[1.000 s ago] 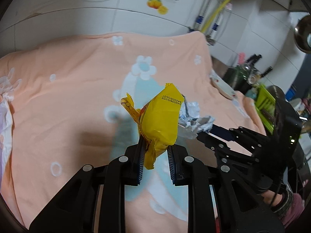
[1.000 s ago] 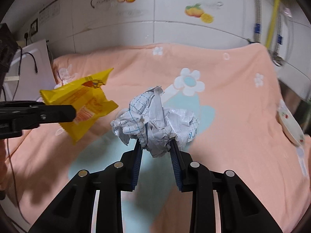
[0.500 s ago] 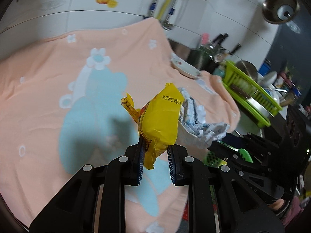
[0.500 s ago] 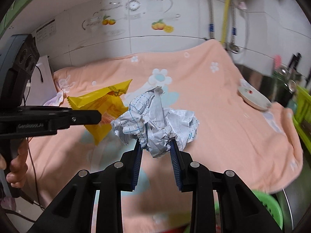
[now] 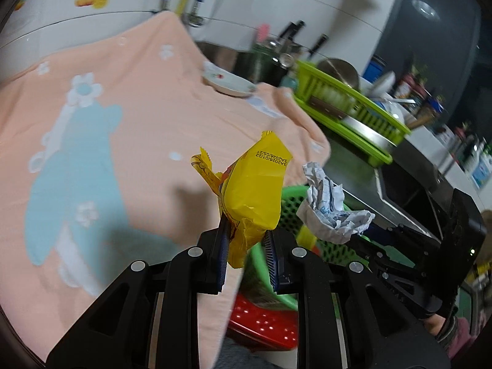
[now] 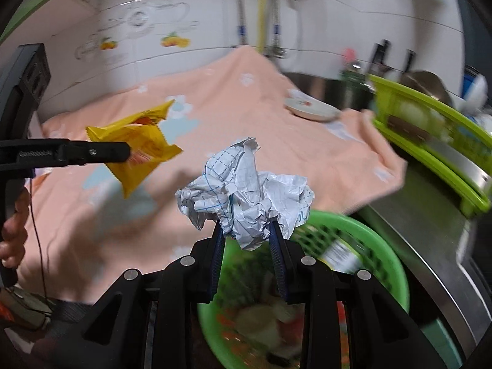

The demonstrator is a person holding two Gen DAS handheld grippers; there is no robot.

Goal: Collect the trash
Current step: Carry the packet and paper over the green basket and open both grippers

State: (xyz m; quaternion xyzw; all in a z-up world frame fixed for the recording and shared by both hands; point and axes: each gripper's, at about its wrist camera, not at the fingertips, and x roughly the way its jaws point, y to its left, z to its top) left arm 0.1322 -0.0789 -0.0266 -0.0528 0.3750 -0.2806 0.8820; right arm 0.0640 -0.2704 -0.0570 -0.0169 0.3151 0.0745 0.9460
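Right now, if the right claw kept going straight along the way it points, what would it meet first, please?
Most likely the green basket. The right claw, shut on the crumpled paper, aims down over the basket's near rim, past the edge of the peach cloth. Depth is unclear, so it may meet the rubbish inside rather than the rim.

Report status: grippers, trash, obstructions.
Left gripper shut on yellow plastic snack wrapper. Right gripper shut on crumpled white gridded paper ball. Green perforated plastic basket below, nothing seen blocking it.

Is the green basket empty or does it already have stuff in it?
Not empty. The green basket below the crumpled paper holds blurred items; what they are cannot be told.
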